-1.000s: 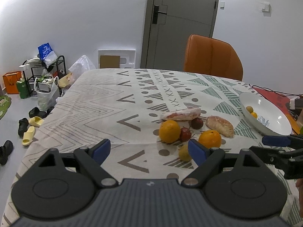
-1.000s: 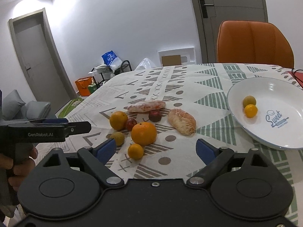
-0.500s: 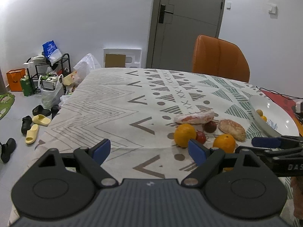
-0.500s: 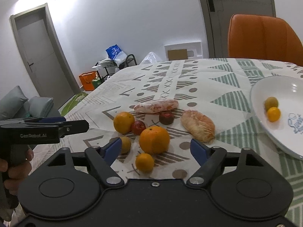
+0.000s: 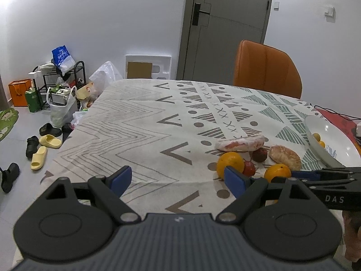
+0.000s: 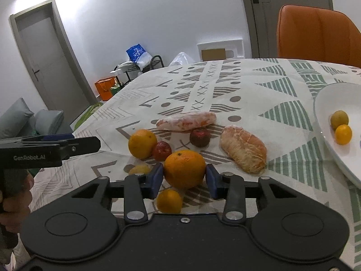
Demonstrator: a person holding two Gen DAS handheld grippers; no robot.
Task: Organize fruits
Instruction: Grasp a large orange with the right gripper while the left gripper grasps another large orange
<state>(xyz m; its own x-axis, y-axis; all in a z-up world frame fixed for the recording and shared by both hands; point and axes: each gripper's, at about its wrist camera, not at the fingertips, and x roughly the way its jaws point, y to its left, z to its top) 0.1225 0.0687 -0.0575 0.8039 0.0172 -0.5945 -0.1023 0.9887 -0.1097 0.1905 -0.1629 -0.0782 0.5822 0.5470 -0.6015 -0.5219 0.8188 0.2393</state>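
Closing around the big orange, the right gripper has a blue pad at each flank, touching or nearly so; I cannot tell whether the grip is firm yet. This looks like the pick-up step: next comes a secure squeeze, a lift clear of the small orange just below and the red fruit beside it, then a carry right to the plate, where two small fruits already lie. The left gripper hangs open over bare tablecloth, left of the pile.
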